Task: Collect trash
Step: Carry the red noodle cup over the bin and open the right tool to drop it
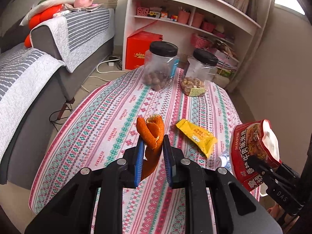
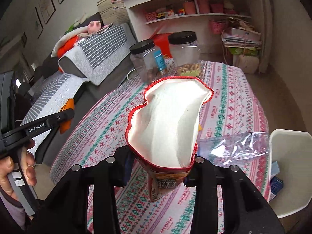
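Note:
My left gripper [image 1: 153,146] is shut on a curled orange peel [image 1: 151,132] and holds it above the patterned tablecloth [image 1: 109,117]. My right gripper [image 2: 160,156] is shut on an open red snack bag [image 2: 167,120], mouth up, white inside; the bag also shows at the right of the left wrist view [image 1: 251,150]. A yellow wrapper [image 1: 197,136] lies on the table right of the peel. A crushed clear plastic bottle [image 2: 234,146] lies by the right table edge. The left gripper [image 2: 58,117] with the peel shows at the left of the right wrist view.
Two black-lidded clear jars, one of nuts [image 1: 161,66] and one of snacks [image 1: 198,74], stand at the far end. A white bin [image 2: 288,167] sits beside the table's right edge. A grey sofa [image 1: 39,74] lies left, a white shelf [image 1: 195,15] behind.

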Demonstrator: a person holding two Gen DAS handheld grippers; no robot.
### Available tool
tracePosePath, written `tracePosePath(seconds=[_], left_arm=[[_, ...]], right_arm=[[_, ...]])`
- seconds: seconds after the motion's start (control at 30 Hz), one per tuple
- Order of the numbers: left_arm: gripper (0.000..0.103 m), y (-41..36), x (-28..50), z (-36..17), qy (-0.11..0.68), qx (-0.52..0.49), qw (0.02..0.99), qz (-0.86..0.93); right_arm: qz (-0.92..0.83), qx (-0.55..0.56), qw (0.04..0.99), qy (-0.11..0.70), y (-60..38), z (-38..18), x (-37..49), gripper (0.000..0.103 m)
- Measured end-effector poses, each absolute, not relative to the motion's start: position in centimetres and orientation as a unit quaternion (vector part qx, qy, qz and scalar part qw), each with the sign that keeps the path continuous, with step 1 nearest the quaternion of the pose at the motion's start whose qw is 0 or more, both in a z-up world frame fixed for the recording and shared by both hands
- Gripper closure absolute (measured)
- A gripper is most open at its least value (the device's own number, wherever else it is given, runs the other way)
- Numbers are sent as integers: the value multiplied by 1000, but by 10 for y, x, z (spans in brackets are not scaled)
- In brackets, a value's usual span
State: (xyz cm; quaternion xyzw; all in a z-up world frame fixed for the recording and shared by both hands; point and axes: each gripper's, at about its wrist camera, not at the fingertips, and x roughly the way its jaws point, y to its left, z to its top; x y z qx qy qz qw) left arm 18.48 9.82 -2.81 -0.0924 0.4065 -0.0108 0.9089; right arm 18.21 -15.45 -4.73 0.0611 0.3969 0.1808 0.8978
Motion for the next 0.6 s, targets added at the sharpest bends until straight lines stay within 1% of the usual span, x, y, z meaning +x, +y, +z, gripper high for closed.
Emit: tracePosePath(seconds=[0.3, 0.6], left_arm=[[83, 48, 194, -24, 402, -84, 910, -52], [83, -4, 203, -32, 411, -68, 905, -89]], right_arm=[[126, 65, 915, 377, -202, -39, 179, 67], [25, 87, 923, 375, -284, -34, 177, 66]])
